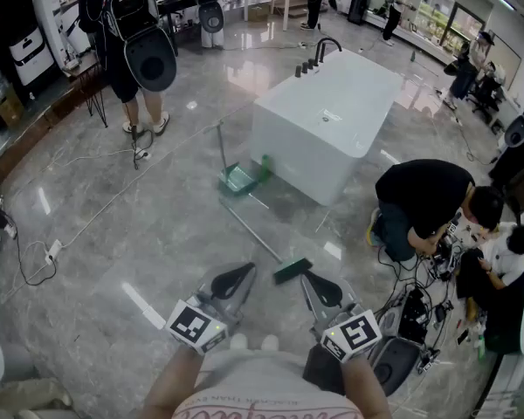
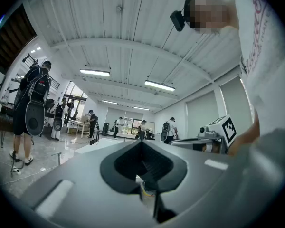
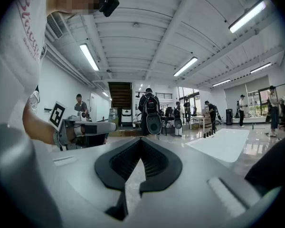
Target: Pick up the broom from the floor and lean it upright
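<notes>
The broom (image 1: 291, 271) lies flat on the grey floor, its green brush head just beyond my grippers and its thin silver handle (image 1: 249, 230) running away up-left toward the dustpan. My left gripper (image 1: 247, 271) hovers left of the brush head, jaws shut with nothing between them. On the other side of the head, my right gripper (image 1: 305, 278) is also shut and empty. Neither touches the broom. Neither gripper view shows the broom: the left gripper (image 2: 141, 142) and the right gripper (image 3: 141, 140) both point level across the room.
A white bathtub (image 1: 323, 120) stands ahead, with a green dustpan (image 1: 238, 179) and its upright handle in front of it. A crouching person (image 1: 424, 203) with cables and gear is at the right. A standing person (image 1: 135, 33) is far left. Cables (image 1: 48, 251) trail at the left.
</notes>
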